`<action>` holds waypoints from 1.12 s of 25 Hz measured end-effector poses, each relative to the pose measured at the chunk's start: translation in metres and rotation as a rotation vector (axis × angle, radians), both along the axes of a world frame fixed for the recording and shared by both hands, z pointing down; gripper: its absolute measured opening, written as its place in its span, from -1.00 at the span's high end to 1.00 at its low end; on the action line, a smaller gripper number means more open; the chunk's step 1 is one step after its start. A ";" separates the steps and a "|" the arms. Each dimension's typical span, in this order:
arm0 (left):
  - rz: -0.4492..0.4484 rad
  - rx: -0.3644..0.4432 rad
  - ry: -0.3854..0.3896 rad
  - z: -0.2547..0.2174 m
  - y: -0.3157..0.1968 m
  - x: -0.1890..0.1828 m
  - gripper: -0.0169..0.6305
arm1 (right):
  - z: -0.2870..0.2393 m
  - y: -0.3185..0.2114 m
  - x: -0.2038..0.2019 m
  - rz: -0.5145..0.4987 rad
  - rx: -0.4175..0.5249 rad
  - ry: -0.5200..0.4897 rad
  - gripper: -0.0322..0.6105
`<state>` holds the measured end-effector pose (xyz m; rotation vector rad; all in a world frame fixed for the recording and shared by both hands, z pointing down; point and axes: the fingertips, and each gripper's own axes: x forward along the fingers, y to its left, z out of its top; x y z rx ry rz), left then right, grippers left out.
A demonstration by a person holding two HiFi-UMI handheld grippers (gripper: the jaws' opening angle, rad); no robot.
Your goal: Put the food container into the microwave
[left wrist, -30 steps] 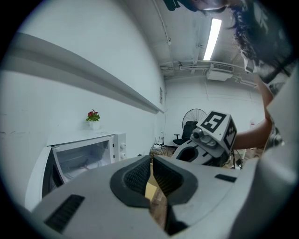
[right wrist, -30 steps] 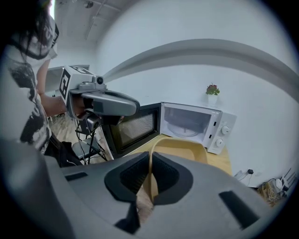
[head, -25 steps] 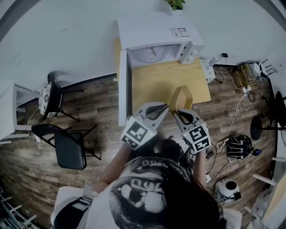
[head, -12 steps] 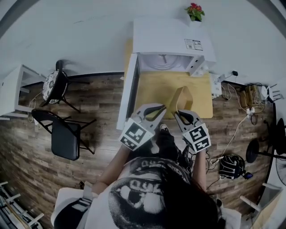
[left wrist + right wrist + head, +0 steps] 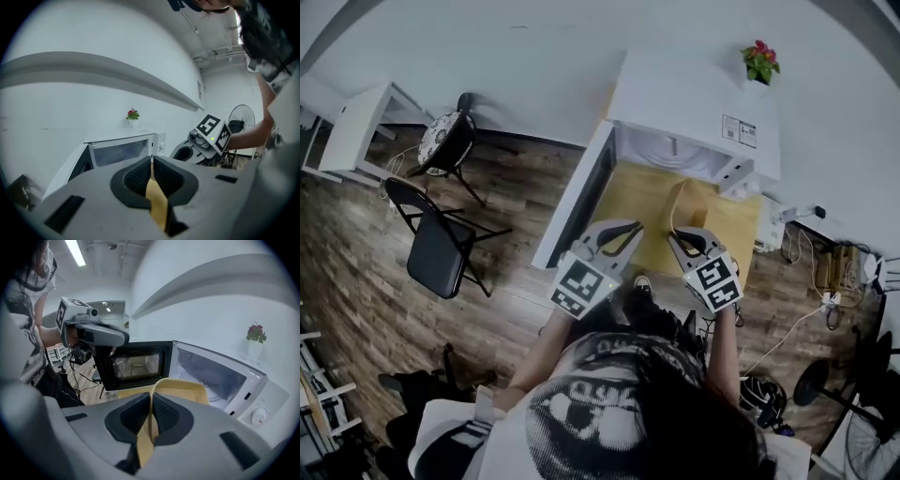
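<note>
The tan food container [image 5: 686, 202] hangs over the yellow table [image 5: 642, 187], with my right gripper [image 5: 677, 236] shut on its near rim. In the right gripper view the rim [image 5: 185, 387] stands between the pads of that gripper [image 5: 151, 408]. The white microwave [image 5: 694, 103] stands at the table's far end. Its door [image 5: 577, 202] is swung open to the left, and the cavity [image 5: 211, 371] faces me just beyond the container. My left gripper [image 5: 636, 228] floats beside the container's left, shut [image 5: 152, 166] and apart from it. Only the table's yellow shows in its slit.
A small potted plant [image 5: 759, 61] sits on the microwave's top. A black folding chair [image 5: 441, 248], a round-seat chair [image 5: 450, 141] and a white desk [image 5: 361, 127] stand on the wooden floor at the left. Cables and a power strip [image 5: 769, 230] lie right of the table.
The head view has swung left, and the microwave now sits further right and nearer the grippers. The container stays in the right gripper, closer to the open cavity.
</note>
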<state>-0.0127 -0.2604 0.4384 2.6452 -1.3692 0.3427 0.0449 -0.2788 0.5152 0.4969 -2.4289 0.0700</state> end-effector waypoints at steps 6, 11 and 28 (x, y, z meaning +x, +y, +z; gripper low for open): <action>-0.124 0.006 -0.004 0.000 -0.010 -0.004 0.90 | 0.021 -0.030 -0.010 -0.189 0.038 0.089 0.81; -0.199 0.015 -0.011 -0.001 -0.015 -0.002 0.90 | 0.038 -0.059 -0.018 -0.339 0.108 0.213 0.81; -0.273 0.007 -0.041 0.009 -0.030 0.014 0.90 | 0.100 -0.140 -0.035 -0.539 0.308 0.475 0.81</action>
